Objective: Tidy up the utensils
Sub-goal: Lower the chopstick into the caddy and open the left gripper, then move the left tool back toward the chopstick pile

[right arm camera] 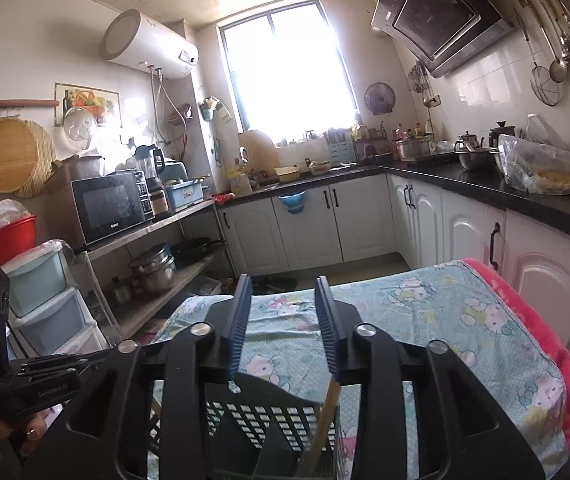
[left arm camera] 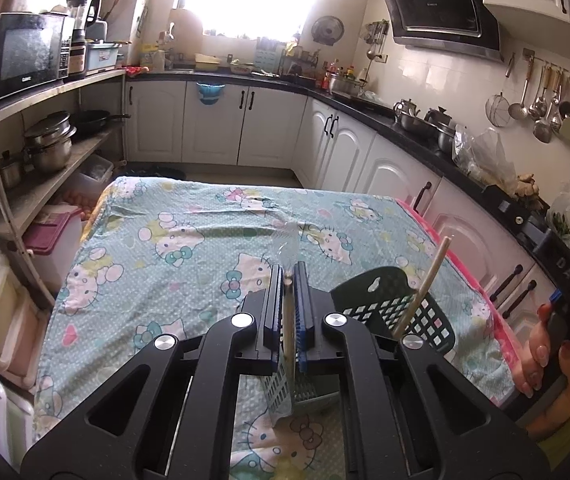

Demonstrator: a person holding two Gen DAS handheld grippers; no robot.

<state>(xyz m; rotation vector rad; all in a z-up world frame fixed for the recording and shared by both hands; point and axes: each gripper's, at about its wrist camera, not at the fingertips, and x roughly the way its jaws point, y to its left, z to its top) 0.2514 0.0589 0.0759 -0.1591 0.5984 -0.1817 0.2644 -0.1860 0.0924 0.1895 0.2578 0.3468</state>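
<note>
My left gripper (left arm camera: 289, 280) is shut on a thin utensil with a pale stick handle (left arm camera: 288, 332) and a clear plastic end (left arm camera: 287, 246) that juts past the fingertips. It hangs above a grey-blue perforated holder (left arm camera: 285, 394). To its right stands a dark green perforated basket (left arm camera: 397, 304) with a wooden chopstick (left arm camera: 425, 284) leaning in it. My right gripper (right arm camera: 285, 292) is open and empty, above the same dark basket (right arm camera: 269, 420); the chopstick (right arm camera: 325, 420) shows below its right finger.
The table wears a Hello Kitty cloth (left arm camera: 189, 240) with a pink blanket edge (right arm camera: 565, 352) on the right. White cabinets with a black counter (left arm camera: 425, 140) run behind and right. Shelves with pots and a microwave (left arm camera: 29, 56) stand on the left.
</note>
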